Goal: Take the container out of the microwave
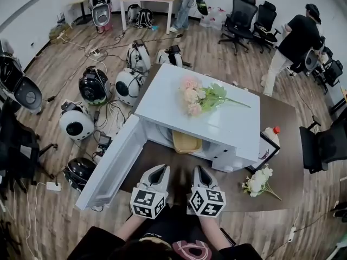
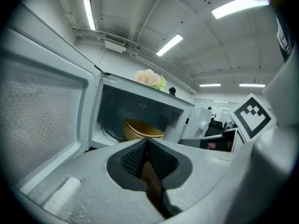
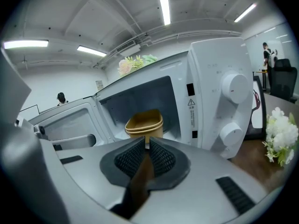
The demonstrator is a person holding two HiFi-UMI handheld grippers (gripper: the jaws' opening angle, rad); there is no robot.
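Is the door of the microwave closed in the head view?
No, the microwave door stands swung wide open to the left, and the yellow container shows inside the cavity.

One microwave (image 1: 162,99) sits mid-frame, with one tan container (image 1: 186,142) inside and two dials (image 3: 235,87) on its front. There are two flower bunches, a pink bunch (image 1: 192,97) and a white bunch (image 1: 259,181), and one red-capped bottle (image 1: 271,136). Two grippers show at the bottom, the left gripper (image 1: 161,169) and the right gripper (image 1: 198,169).

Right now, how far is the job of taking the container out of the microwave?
Done: the microwave door stands open. In hand: the left tongs and right tongs are before the opening, both empty. To do: the yellow container sits inside the microwave, ungripped, not yet taken out.
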